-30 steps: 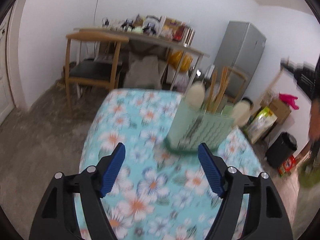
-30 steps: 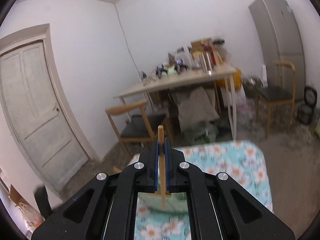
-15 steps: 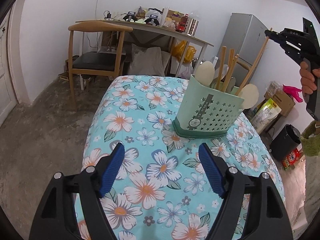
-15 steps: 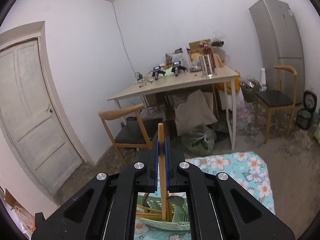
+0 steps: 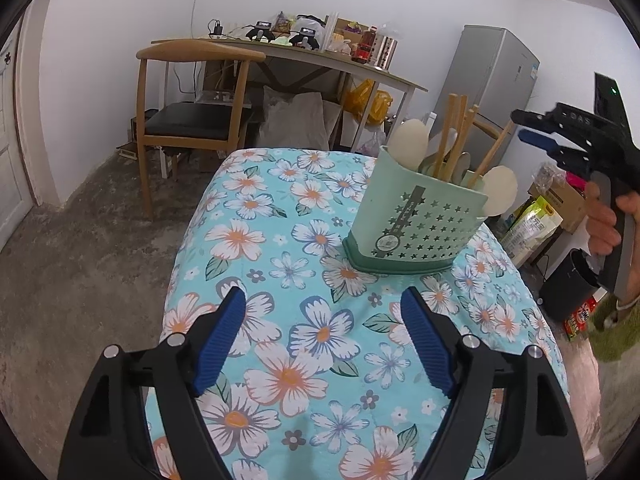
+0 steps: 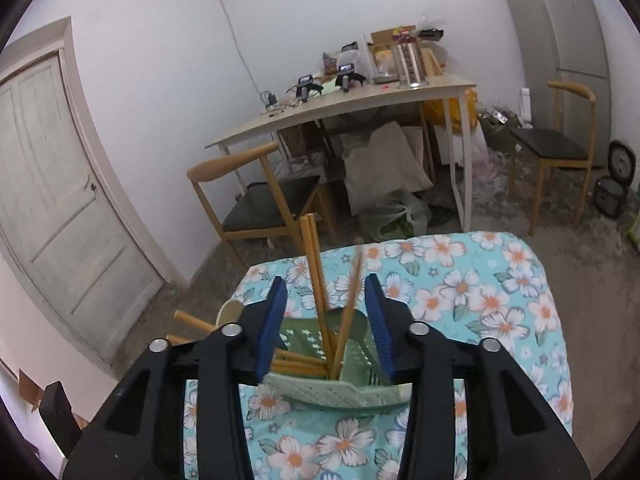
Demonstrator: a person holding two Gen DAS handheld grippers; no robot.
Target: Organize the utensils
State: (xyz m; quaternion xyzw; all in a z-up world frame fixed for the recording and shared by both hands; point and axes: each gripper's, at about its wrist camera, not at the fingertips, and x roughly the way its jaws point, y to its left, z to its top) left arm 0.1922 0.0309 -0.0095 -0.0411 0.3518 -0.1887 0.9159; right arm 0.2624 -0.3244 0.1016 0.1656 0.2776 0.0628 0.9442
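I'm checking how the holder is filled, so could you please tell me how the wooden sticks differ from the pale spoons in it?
The sticks are thin, straight and tan; the spoons are broad, rounded and cream. The sticks rise well above the holder rim, while the spoons stand lower, their bowls just above it. The sticks cluster mid-holder; the spoons sit at its two ends. Both stand handle-down in the same green holder.

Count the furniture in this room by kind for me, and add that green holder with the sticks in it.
Chairs: 2, the left chair and the right chair
Tables: 2, the cluttered table and the flowered table
Fridge: 1
Green holder: 1
Total: 6
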